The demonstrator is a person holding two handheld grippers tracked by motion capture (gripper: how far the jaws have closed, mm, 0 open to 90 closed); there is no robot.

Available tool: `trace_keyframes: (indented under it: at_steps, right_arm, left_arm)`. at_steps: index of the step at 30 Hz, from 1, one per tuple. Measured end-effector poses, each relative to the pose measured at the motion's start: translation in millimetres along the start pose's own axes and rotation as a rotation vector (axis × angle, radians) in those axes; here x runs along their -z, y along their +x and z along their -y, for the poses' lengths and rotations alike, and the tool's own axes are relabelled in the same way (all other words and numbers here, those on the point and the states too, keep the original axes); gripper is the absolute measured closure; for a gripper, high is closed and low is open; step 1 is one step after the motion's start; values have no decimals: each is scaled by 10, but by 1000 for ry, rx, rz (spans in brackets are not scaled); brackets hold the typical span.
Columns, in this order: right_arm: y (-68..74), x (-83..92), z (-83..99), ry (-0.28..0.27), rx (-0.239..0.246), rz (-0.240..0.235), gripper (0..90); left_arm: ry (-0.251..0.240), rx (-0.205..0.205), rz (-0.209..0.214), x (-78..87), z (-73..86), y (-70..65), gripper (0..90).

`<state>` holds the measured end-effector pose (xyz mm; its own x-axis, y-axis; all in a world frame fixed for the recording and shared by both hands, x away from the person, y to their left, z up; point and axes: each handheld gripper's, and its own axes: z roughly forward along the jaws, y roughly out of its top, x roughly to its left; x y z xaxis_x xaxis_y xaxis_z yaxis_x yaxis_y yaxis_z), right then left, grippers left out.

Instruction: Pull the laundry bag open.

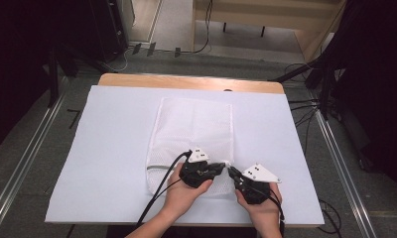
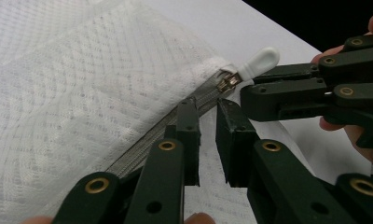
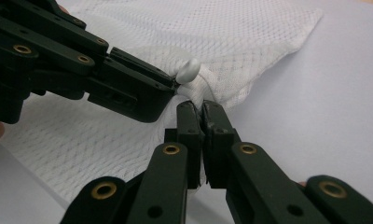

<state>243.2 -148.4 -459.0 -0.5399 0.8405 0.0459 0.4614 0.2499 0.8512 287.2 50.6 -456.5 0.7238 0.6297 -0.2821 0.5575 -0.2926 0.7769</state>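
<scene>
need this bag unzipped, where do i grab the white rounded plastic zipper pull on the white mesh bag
Pinch the white zipper pull at its rounded free end, coming along the grey zipper: it sticks out past the bag corner, clear of mesh, and the right gripper pins that corner.

Black hand-held gripper [image 1: 220, 167] (brass rivets), white plate.

Right gripper [image 3: 202, 108] pinched on white mesh bag [image 3: 231, 42]; left gripper [image 3: 173, 86] at zipper pull [image 3: 188, 70]
</scene>
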Motion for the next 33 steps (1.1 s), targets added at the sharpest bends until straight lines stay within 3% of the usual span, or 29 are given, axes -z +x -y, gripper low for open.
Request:
trace_keyframes:
  at_steps: [5,6,8,11,15,19,20,28,33]
  right_arm:
    - [23,-2,-13,-4,6,2,882]
    - [15,3,-13,-5,10,2,882]
    - [-6,14,-7,-12,7,-4,882]
    - [-4,9,-8,-13,9,-1,882]
    - [37,5,-13,-10,22,-2,882]
    - [38,-2,-12,-6,20,-1,882]
    - [39,-11,-11,-5,23,-2,882]
    - [74,-11,-2,1,45,2,882]
    - [54,-4,1,0,42,4,882]
  left_arm:
    - [-6,22,17,4,-23,9,780]
    - [-22,72,89,39,-47,33,752]
    - [-40,88,108,77,-85,19,706]
    - [-48,77,89,100,-144,-3,670]
    - [-62,130,93,95,-192,6,562]
    - [-70,149,86,80,-225,-15,469]
    - [-70,160,62,62,-254,-37,458]
    - [-30,155,23,-16,-252,-77,476]
    - [-33,157,41,41,-255,-64,522]
